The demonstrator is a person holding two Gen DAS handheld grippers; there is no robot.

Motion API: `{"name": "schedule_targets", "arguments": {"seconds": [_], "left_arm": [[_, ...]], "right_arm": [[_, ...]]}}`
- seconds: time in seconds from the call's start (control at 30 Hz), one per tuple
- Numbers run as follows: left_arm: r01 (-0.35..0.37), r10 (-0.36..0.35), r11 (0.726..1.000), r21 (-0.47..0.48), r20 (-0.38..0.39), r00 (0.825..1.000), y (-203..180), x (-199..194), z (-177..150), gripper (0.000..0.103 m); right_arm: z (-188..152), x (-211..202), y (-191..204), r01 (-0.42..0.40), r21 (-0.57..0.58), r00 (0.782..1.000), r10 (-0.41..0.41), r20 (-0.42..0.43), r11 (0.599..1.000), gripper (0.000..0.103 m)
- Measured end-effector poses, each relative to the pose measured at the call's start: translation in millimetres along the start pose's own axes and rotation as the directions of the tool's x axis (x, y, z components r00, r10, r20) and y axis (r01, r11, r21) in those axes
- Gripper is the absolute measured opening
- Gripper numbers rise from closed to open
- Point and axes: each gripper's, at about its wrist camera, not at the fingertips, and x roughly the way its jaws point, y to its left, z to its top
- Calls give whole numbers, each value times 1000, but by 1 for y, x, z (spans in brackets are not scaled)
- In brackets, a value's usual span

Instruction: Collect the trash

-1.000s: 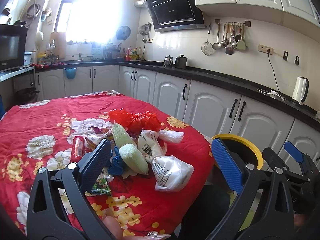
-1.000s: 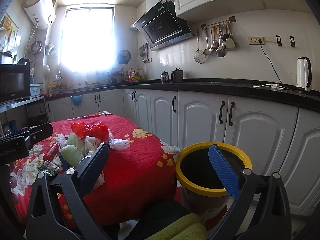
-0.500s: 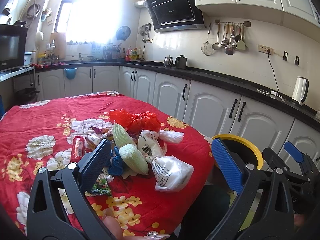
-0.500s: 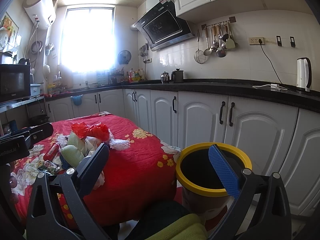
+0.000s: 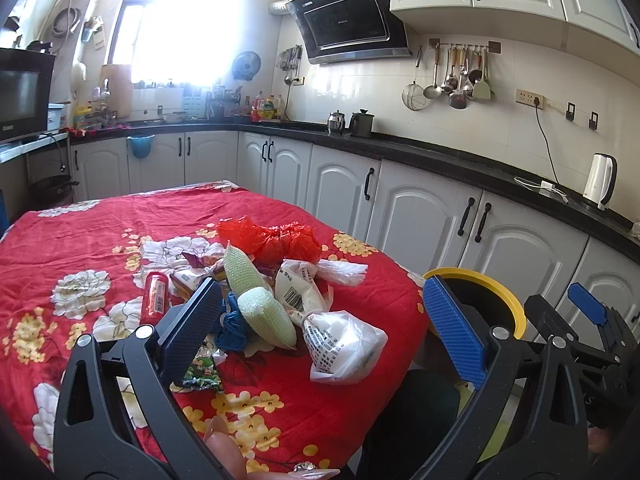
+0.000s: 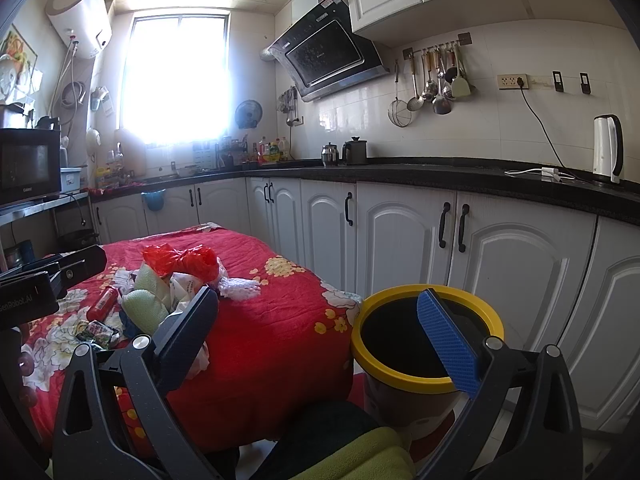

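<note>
A pile of trash lies on the red flowered tablecloth (image 5: 100, 224): a red plastic bag (image 5: 272, 236), two green sponges (image 5: 264, 316), white printed bags (image 5: 344, 344), a red tube (image 5: 154, 294), a blue cloth (image 5: 232, 326) and a small wrapper (image 5: 200, 372). My left gripper (image 5: 320, 320) is open and empty, held above the table's near edge in front of the pile. My right gripper (image 6: 320, 328) is open and empty, off the table's right side. A yellow-rimmed bin (image 6: 424, 336) stands on the floor to the right of the table; it also shows in the left wrist view (image 5: 480, 280).
White cabinets (image 6: 400, 232) with a black counter (image 5: 440, 156) run along the right and back. A kettle (image 6: 608, 148) stands on the counter. A microwave (image 6: 28, 172) sits at the left. The pile also shows in the right wrist view (image 6: 172, 280).
</note>
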Motion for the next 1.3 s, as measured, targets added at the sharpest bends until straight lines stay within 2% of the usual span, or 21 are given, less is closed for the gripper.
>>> {"name": "schedule_targets", "arguments": {"seconds": [0.43,0.8,1.03,1.17,1.3], "left_arm": [[0,0,1000,-1,-1,1000,0,0,0,92],[-29,29,999,-33,-8,1000,14,6,3,92],[-79,80,995,-67,1,997,33,8,10,92],[-127,127,987,-101,1,992,53,11,16,92],[-206,207,968,-145,-6,978,82,15,21,92]], "right_arm": [[-1,0,1,-2,-1,1000,2,-4,1000,97],[4,14,14,-32,-36,998,30,-62,999,97],[12,26,26,-70,-36,994,67,-88,997,97],[16,38,43,-130,-56,986,123,-113,990,97],[17,50,62,-199,-76,971,186,-150,977,97]]}}
